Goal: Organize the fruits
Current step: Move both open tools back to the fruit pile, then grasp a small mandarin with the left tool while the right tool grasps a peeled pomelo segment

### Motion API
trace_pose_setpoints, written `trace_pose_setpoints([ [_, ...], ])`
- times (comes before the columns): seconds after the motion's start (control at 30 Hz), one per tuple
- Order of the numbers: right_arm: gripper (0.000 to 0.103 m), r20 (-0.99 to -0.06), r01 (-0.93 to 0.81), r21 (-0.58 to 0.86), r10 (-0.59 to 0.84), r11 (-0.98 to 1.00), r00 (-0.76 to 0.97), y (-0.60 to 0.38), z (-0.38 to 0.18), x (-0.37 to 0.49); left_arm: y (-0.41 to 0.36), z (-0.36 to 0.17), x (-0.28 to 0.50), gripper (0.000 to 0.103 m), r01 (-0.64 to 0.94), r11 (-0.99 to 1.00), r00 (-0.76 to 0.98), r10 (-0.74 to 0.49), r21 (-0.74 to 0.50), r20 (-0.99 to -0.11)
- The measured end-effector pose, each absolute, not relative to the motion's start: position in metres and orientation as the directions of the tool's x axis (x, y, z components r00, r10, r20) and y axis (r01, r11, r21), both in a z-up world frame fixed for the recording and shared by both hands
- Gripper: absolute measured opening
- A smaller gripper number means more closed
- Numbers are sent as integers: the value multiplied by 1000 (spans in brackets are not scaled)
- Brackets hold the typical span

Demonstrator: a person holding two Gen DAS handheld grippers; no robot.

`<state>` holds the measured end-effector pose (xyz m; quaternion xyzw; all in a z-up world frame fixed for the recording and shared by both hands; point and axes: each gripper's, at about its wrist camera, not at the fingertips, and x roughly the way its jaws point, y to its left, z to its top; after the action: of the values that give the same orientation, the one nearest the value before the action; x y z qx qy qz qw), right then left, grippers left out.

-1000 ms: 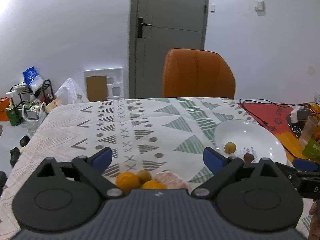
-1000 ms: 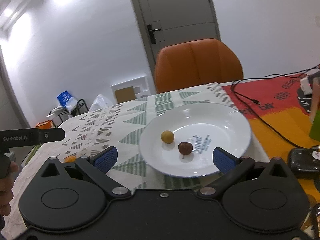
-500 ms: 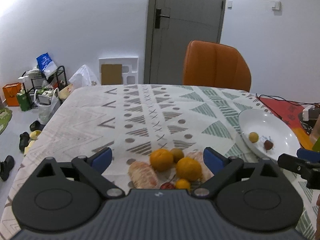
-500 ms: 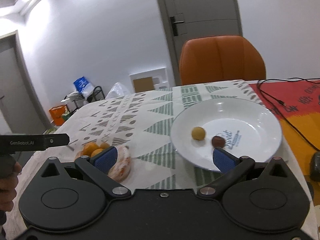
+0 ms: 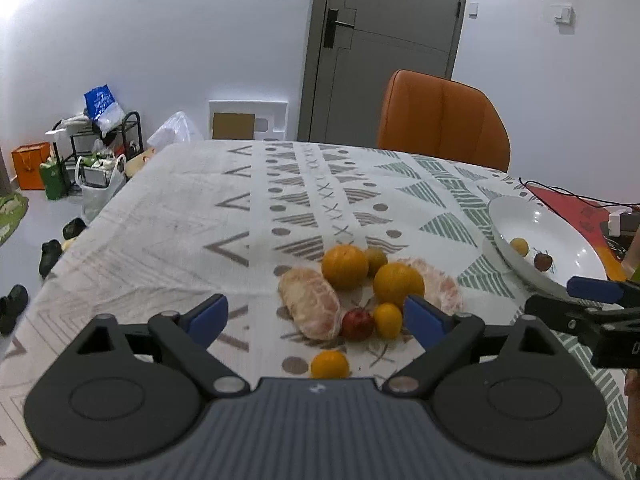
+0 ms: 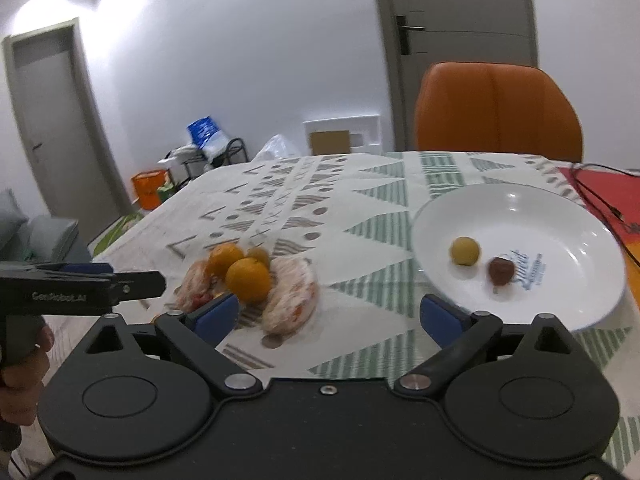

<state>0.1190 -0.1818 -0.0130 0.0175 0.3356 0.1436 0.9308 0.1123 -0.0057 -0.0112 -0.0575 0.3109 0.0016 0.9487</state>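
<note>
Fruit lying heaped on the patterned tablecloth (image 5: 168, 216), well left of the white plate (image 5: 568, 232); two big oranges (image 5: 345, 267) touching at the middle of the heap; a peeled citrus piece (image 5: 310, 308) leaning against the left side, another peeled piece (image 5: 438, 284) at the right; a small red fruit (image 5: 357, 323) and a small yellow fruit (image 5: 388, 320) sitting at the near edge; one small orange (image 5: 330, 364) resting apart, nearest the camera; a yellow fruit (image 6: 465, 251) and a dark red fruit (image 6: 501, 270) already lying in the plate.

Left claw (image 5: 316, 314) hanging spread wide above the near side of the heap, gripping nothing; right claw (image 6: 330, 312) likewise gaping and empty, pointing between heap and plate.

Probably handling thus: oranges being firm, fairly heavy, round and inclined to roll, so pinching across the widest middle; peeled pieces being soft, moist and easily torn, so closing gently across the short width, not the ends; small fruits being light and smooth, likely slipping out of a hard squeeze, so centring the pads well; lone small orange looking the easiest first pick, standing clear of its neighbours.
</note>
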Motion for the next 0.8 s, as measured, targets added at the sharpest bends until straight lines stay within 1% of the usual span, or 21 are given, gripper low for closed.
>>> trace_pose_setpoints([
  [0.1, 96, -633, -270, 120, 283, 955, 720, -175, -17, 121, -4, -16, 110, 93, -53, 992, 806, -27, -118, -591],
  [0.27, 95, -647, -296, 103, 290, 950, 705, -165, -21, 123, 0, -25, 107, 87, -63, 988, 804, -34, -143, -594],
  [0.37, 90, -656, -306, 99, 293, 947, 695, -161, -24, 127, 3, -32, 107, 79, -68, 984, 799, -43, -162, -600],
  [0.5, 90, -666, -310, 91, 289, 946, 688, -155, -26, 132, 8, -41, 108, 69, -68, 979, 784, -66, -191, -618],
  [0.53, 90, -668, -310, 92, 290, 946, 686, -154, -27, 133, 8, -43, 109, 64, -65, 979, 777, -73, -195, -625],
  [0.6, 89, -671, -312, 91, 290, 946, 682, -151, -28, 135, 9, -47, 110, 57, -58, 975, 765, -94, -213, -637],
  [0.73, 89, -681, -312, 86, 285, 946, 675, -147, -33, 139, 4, -50, 109, 52, -41, 976, 771, -105, -213, -628],
  [0.77, 87, -684, -312, 86, 283, 946, 672, -146, -34, 140, 3, -50, 109, 50, -38, 977, 774, -105, -212, -625],
  [0.8, 86, -687, -311, 84, 281, 947, 670, -145, -35, 142, 0, -51, 108, 43, -32, 979, 775, -103, -202, -623],
])
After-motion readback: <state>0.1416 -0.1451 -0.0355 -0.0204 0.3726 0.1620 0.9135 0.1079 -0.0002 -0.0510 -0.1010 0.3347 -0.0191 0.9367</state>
